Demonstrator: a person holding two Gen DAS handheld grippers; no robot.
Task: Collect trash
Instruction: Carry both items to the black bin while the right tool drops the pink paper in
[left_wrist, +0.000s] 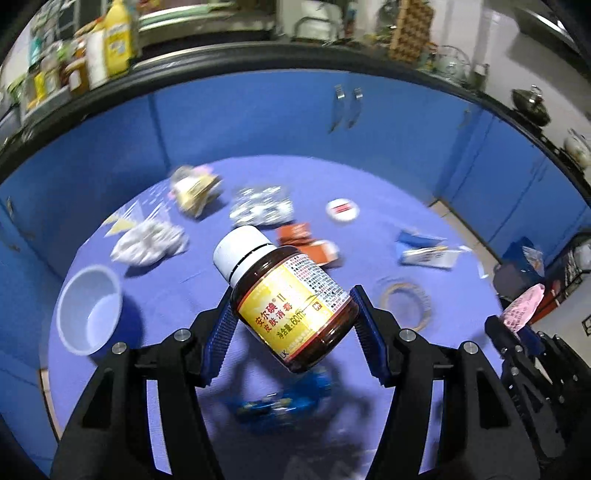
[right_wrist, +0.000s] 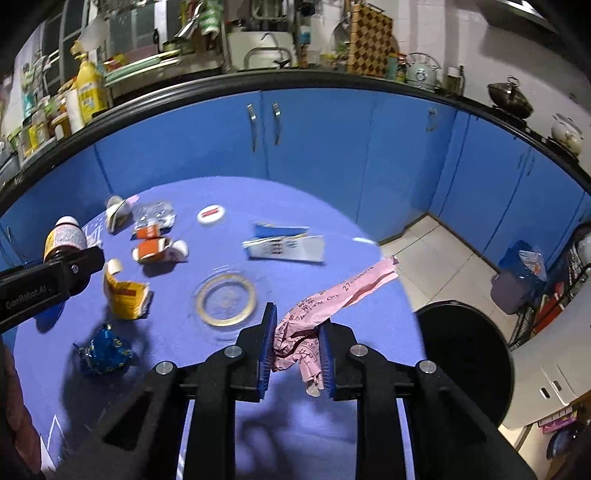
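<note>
My left gripper (left_wrist: 293, 314) is shut on a brown medicine bottle (left_wrist: 291, 306) with a white cap and yellow label, held above the round purple table (left_wrist: 207, 406); the bottle also shows in the right wrist view (right_wrist: 64, 238). My right gripper (right_wrist: 297, 332) is shut on a crumpled pink paper slip (right_wrist: 332, 295), held over the table's right edge. A black trash bin (right_wrist: 465, 358) stands on the floor just right of it. Trash lies on the table: a blue foil wrapper (right_wrist: 105, 352), a torn yellow carton (right_wrist: 123, 291), orange packets (right_wrist: 155, 247), a blue-white box (right_wrist: 284, 245).
A tape ring (right_wrist: 226, 299), a white lid (right_wrist: 211, 214), a foil blister pack (left_wrist: 260, 210), crumpled white tissue (left_wrist: 149, 245) and a white bowl (left_wrist: 88, 308) also lie on the table. Blue cabinets (right_wrist: 332, 155) curve behind it. Tiled floor (right_wrist: 436, 251) lies to the right.
</note>
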